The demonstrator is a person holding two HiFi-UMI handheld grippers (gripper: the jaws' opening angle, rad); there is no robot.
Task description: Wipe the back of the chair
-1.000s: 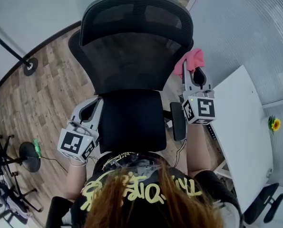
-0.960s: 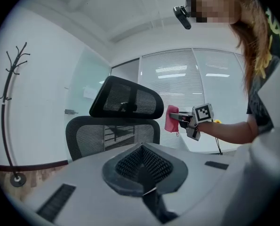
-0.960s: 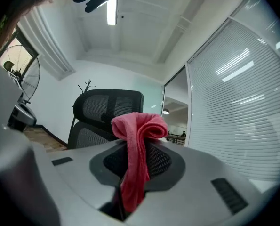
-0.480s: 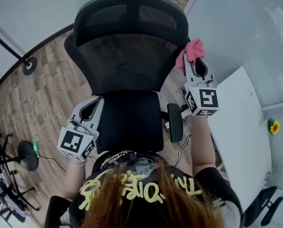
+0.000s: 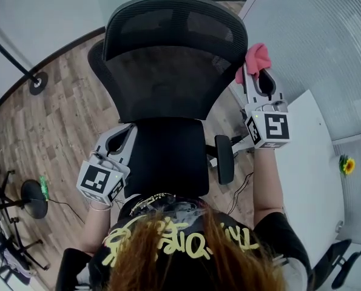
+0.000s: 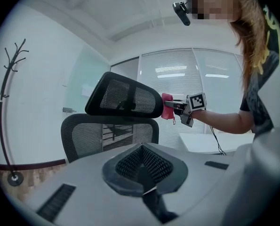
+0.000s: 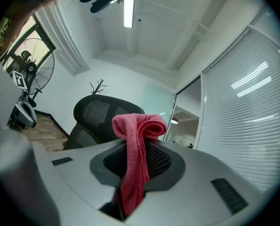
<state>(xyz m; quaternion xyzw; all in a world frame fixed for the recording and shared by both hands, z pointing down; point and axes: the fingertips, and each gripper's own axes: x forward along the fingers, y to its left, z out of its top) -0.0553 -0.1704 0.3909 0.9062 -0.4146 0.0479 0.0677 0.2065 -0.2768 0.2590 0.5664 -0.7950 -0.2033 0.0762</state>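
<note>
**Asker:** Where's the cloth right now?

**Me:** In my right gripper [image 5: 248,73]. Its jaws are clamped on the pink cloth [image 5: 254,58]. The cloth is bunched into a roll above the tips, with a tail hanging down between them. I hold it that way so a soft wad, not plastic, meets the mesh.

**Asker:** And the chair?

**Me:** Straight in front of me. The seat [image 5: 168,156] is nearest, and the chair back [image 5: 165,86] rises beyond it with the headrest [image 5: 175,23] on top. The cloth sits at the back's upper right edge, just beside where the headrest ends. From the left gripper view it looks to be touching that corner, though I can't be sure.

**Asker:** Why come in from the side?

**Me:** I judge it's the only way round. I'm standing on the seat side, so I have to reach past the edge to get at the rear face.

**Asker:** What's your other hand doing?

**Me:** My left gripper [image 5: 122,135] hangs low beside the seat's left edge, jaws pressed together on nothing. It's parked there out of the way, since 1 cloth needs only 1 gripper.

**Asker:** Anything to watch?

**Me:** The mesh may snag the hanging tail, and the chair could turn away if I push hard.
</note>
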